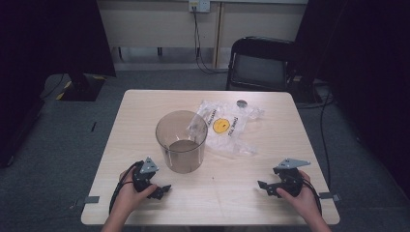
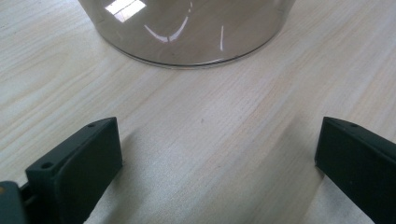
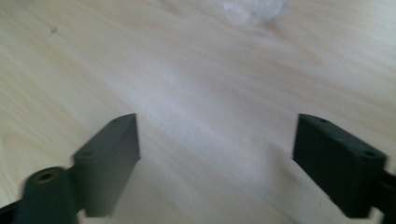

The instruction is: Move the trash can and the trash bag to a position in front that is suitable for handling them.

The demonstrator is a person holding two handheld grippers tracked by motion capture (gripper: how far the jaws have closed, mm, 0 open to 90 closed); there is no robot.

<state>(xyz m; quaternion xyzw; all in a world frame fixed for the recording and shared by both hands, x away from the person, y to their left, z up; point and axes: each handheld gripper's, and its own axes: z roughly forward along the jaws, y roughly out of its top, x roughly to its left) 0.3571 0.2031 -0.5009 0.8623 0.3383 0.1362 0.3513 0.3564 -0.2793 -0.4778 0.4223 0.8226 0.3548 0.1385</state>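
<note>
A smoky see-through bin [image 1: 181,141] stands upright in the middle of the wooden table [image 1: 145,106]; its base [image 2: 187,32] fills the top of the left gripper view. A crumpled clear plastic bag [image 1: 227,126] with a yellow smiley lies flat to its right, and a corner of the bag [image 3: 254,9] shows in the right gripper view. My left gripper [image 1: 163,190] rests near the front left, just short of the bin, jaws wide apart over bare wood. My right gripper [image 1: 263,185] sits at the front right, open, with nothing between its jaws.
A small dark round object [image 1: 241,103] lies by the bag's far edge. A black folding chair [image 1: 261,63] stands behind the table. Cables run along the floor at the right. Dark curtains flank both sides.
</note>
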